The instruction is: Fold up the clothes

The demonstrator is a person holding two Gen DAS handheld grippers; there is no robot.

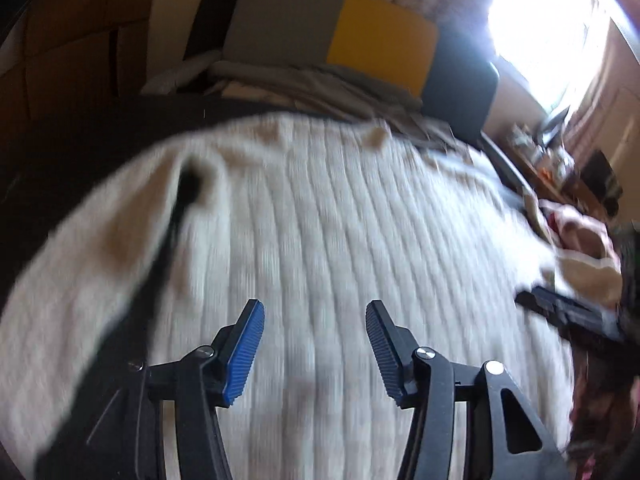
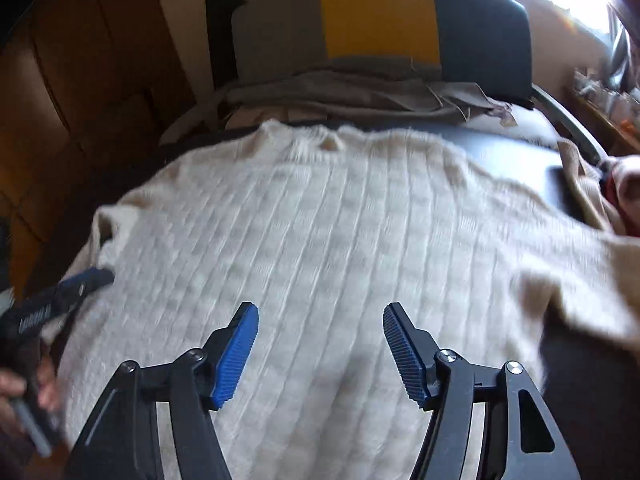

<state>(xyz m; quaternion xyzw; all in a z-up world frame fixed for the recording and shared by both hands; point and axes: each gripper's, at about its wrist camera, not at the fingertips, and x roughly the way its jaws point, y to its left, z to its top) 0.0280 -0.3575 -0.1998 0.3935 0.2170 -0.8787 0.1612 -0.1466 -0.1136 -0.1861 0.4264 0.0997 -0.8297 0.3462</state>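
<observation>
Sweater (image 2: 320, 220), cream and ribbed, lies spread flat over a dark worktop (image 2: 516, 152), its neck end toward the striped cushion (image 2: 380, 20). Left claw (image 1: 315, 350) hovers above the sweater's middle, jaws apart with nothing between them. Right claw (image 2: 320, 354) hangs over the sweater likewise, spread and empty. Beige cloth (image 2: 360, 92) is piled between sweater and cushion.

The sweater (image 2: 320, 216) lies flat with open air above it, hemmed by a cloth pile (image 2: 352, 96) and cushion (image 2: 380, 16) far, clutter (image 1: 576, 240) right, and dark bare table (image 2: 516, 156) far right.
</observation>
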